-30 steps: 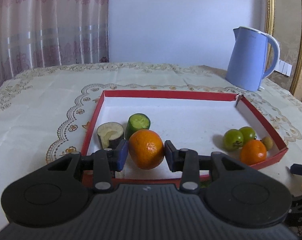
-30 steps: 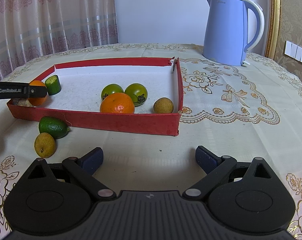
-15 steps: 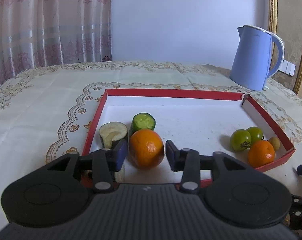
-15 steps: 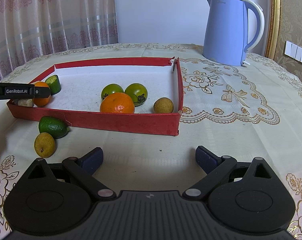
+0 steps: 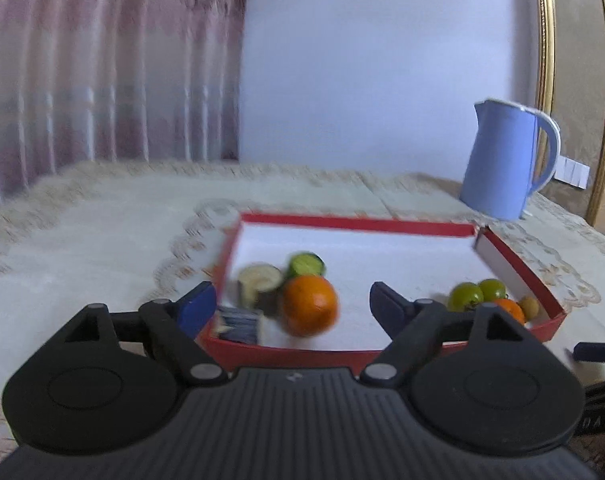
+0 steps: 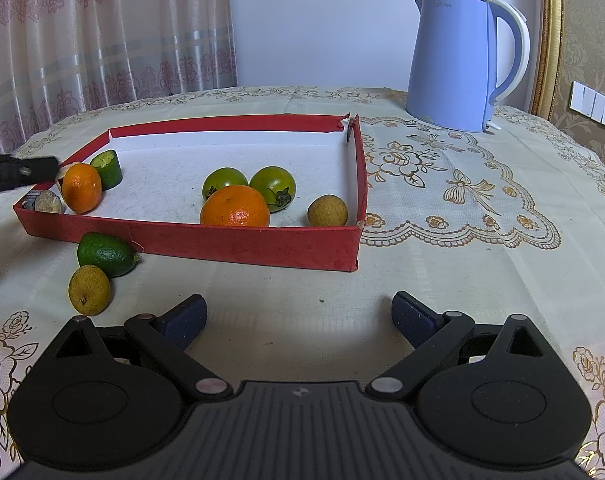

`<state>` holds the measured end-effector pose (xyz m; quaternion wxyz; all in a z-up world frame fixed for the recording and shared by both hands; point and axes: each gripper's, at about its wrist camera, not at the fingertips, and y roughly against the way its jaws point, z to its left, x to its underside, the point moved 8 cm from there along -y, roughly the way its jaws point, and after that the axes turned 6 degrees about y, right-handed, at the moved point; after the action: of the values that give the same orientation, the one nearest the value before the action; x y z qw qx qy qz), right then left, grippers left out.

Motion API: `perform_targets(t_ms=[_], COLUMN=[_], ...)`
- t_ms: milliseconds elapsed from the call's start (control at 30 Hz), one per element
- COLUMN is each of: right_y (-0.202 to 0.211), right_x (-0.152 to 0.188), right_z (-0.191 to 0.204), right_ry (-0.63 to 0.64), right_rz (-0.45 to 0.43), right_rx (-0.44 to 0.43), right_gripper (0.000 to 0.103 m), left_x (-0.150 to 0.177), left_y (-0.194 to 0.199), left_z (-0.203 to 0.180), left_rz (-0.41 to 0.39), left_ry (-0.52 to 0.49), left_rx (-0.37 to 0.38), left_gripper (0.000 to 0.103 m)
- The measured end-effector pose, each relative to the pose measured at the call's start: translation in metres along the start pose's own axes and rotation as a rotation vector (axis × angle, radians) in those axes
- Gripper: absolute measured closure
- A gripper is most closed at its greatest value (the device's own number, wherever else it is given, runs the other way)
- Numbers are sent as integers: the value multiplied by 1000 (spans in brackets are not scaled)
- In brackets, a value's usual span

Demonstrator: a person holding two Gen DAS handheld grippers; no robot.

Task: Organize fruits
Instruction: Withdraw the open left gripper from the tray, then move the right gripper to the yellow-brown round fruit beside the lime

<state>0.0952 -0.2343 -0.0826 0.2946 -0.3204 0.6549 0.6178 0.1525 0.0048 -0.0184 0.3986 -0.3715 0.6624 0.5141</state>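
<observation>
A red tray with a white floor holds an orange at its left end, beside a cucumber piece and eggplant pieces. A second orange, two green tomatoes and a small brown fruit lie at its right end. My left gripper is open, drawn back above the tray's near wall, the orange free between its fingers. My right gripper is open and empty over the cloth. A lime and a brown fruit lie outside the tray.
A blue electric kettle stands at the back right of the table, also in the left wrist view. A patterned lace cloth covers the table. Curtains hang behind on the left. The left wrist view is motion-blurred.
My left gripper has opened and let go of the orange, which now rests in the tray's left end. The gripper has pulled back and up. The right gripper has not moved.
</observation>
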Motion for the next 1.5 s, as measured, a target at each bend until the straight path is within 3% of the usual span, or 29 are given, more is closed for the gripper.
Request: perform_targets(t_ms=[100, 167, 267, 800, 1100, 1300, 1400, 1500], right_y=[0, 0, 0, 0, -1, 0, 6, 17], right_x=[0, 0, 0, 0, 0, 0, 2, 2], right_z=[0, 0, 0, 0, 0, -1, 1, 10], right_ry=[0, 0, 1, 1, 1, -1, -9, -47], right_rz=[0, 0, 0, 0, 1, -1, -23, -48], right_rx=[0, 0, 0, 1, 3, 4, -19, -97], right_gripper=[3, 3, 3, 3, 2, 2, 2, 2], left_x=[-1, 3, 10, 49, 55, 56, 56, 55], left_y=[13, 18, 21, -4, -14, -14, -14, -14], left_z=[8, 12, 18, 27, 13, 16, 16, 17], left_rz=[-21, -1, 17, 207, 264, 269, 270, 271], left_ry=[-6, 10, 17, 29, -105, -68, -68, -67], left_rx=[-24, -5, -9, -32, -49, -37, -37, -37], left_gripper=[17, 11, 10, 3, 0, 0, 0, 0])
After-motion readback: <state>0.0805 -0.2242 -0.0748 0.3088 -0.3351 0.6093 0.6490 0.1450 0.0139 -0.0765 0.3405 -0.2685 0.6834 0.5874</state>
